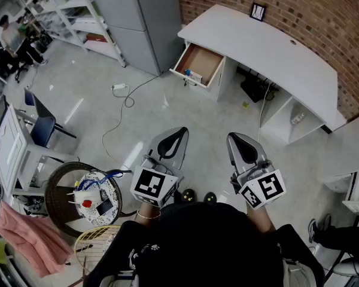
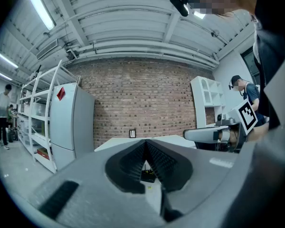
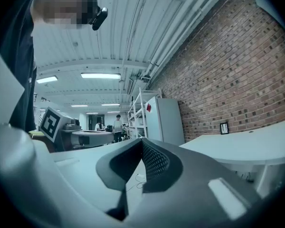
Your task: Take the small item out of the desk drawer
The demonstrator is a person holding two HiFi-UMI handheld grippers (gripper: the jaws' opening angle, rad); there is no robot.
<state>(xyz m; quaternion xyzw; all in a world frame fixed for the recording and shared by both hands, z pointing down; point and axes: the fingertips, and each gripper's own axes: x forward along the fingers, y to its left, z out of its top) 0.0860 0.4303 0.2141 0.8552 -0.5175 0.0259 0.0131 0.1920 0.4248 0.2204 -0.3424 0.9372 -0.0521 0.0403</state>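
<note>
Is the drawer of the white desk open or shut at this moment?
Open. The drawer sticks out from the white desk; its brown inside shows, with a small item near its front wall.

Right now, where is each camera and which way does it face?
Head view: on the person's head, steeply down on left gripper, right gripper and the curved white desk's open brown-floored drawer; dark torso shows.
Left gripper view: on that gripper, along shut jaws toward the red brick wall; right gripper at right.
Right gripper view: along its shut jaws, wall at right; left gripper at left.
All share the desk.
</note>
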